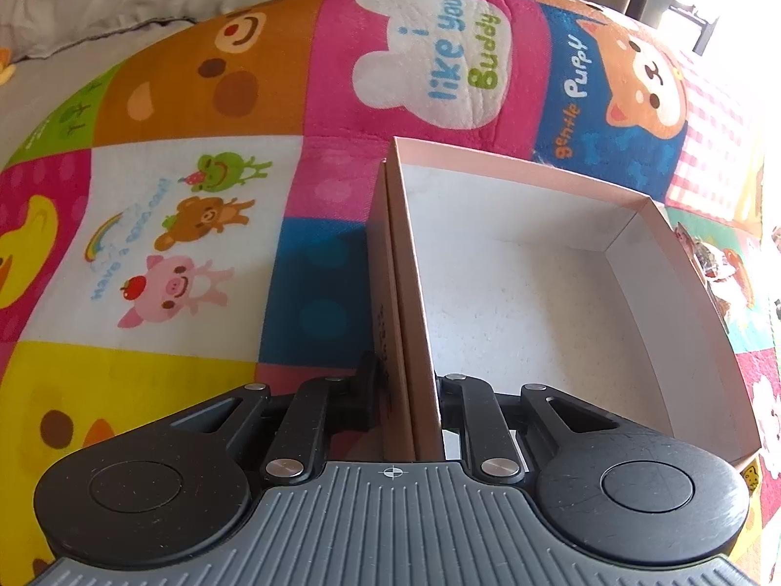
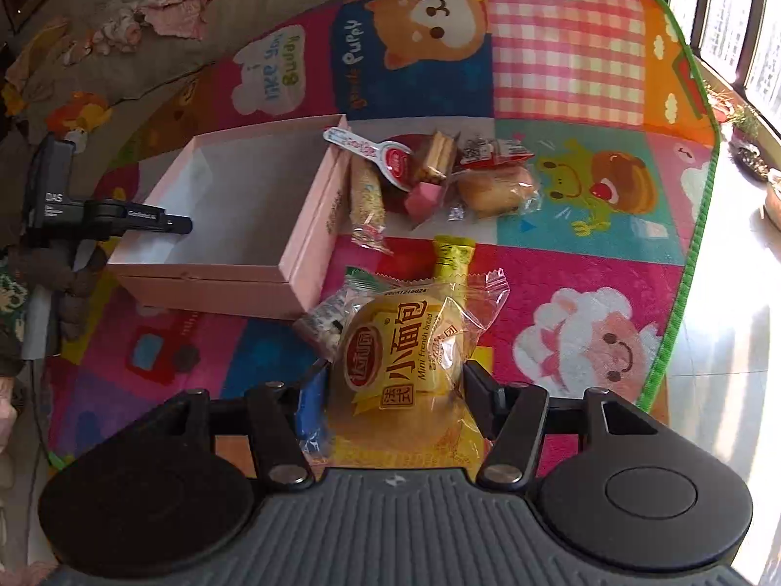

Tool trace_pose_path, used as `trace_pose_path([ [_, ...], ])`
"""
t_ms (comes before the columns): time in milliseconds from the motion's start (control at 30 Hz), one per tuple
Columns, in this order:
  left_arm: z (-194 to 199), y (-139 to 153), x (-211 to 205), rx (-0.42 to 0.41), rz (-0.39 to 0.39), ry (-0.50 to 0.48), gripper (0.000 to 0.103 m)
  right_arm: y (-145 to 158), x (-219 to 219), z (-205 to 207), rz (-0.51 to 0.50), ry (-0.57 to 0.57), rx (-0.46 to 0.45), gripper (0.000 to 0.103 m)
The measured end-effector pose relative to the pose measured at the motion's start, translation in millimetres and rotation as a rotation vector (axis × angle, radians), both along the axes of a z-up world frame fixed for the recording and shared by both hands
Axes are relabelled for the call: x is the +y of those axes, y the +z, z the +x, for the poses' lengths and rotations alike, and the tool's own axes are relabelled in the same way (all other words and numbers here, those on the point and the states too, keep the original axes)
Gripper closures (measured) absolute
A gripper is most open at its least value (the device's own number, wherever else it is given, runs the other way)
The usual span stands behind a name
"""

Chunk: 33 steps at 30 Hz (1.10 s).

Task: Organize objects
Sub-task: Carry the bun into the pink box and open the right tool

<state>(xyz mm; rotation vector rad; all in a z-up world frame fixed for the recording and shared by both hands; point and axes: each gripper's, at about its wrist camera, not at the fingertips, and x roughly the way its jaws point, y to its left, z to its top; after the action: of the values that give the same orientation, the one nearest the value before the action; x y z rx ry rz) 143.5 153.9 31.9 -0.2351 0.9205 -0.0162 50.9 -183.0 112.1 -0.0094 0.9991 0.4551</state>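
Note:
A pink open box (image 2: 234,205) with a white inside sits on the colourful play mat. My left gripper (image 1: 407,390) is shut on the box's left wall (image 1: 405,293); the box's inside (image 1: 527,303) holds nothing. The left gripper also shows in the right wrist view (image 2: 146,219) at the box's left end. My right gripper (image 2: 395,381) is shut on a yellow mini French bread packet (image 2: 400,366), held above the mat, just right of the box's near corner. More snacks lie beside the box: a grain bar (image 2: 366,195), a bun (image 2: 498,190), a pink sweet (image 2: 422,200).
A yellow-green packet (image 2: 451,256) and a clear wrapper (image 2: 327,317) lie just beyond the held bread. A sofa with clothes (image 2: 146,19) stands behind the mat. The mat's green edge (image 2: 693,244) meets tiled floor and a window at the right.

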Motion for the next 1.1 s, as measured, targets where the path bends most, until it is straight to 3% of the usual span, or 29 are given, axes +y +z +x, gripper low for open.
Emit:
trace_pose_path([
  [133, 0.4, 0.1, 0.1, 0.002, -0.003, 0.0, 0.085, 28.7, 58.3, 13.1, 0.117, 0.104, -0.081, 0.045],
  [233, 0.8, 0.3, 0.2, 0.006, -0.006, 0.007, 0.085, 54.3, 100.5, 39.8, 0.208, 0.113, -0.225, 0.042],
  [300, 0.8, 0.5, -0.4, 0.007, -0.004, 0.011, 0.085, 60.6, 118.5, 64.6, 0.243, 0.113, -0.246, 0.026],
  [433, -0.4, 0.1, 0.2, 0.004, -0.009, 0.012, 0.085, 56.5, 115.0, 87.4, 0.245, 0.055, -0.242, 0.025],
  [600, -1.1, -0.4, -0.5, -0.005, -0.003, 0.015, 0.085, 31.5, 60.0, 54.9, 0.069, -0.024, -0.363, 0.021],
  [733, -1.9, -0.7, 0.5, -0.009, -0.012, 0.02, 0.085, -9.4, 17.2, 22.4, -0.067, -0.063, -0.331, 0.018],
  [867, -0.9, 0.1, -1.1, -0.001, 0.0, 0.018, 0.085, -55.6, 9.4, -6.5, -0.18, -0.025, -0.286, 0.018],
  [1033, 1.7, 1.6, -4.4, 0.015, 0.022, 0.023, 0.086, -82.8, 22.8, -24.7, -0.162, 0.025, -0.303, 0.019],
  [1100, 2.4, 1.7, -5.3, 0.019, 0.027, 0.027, 0.087, -87.4, 26.8, -22.8, -0.136, 0.032, -0.294, 0.027],
])
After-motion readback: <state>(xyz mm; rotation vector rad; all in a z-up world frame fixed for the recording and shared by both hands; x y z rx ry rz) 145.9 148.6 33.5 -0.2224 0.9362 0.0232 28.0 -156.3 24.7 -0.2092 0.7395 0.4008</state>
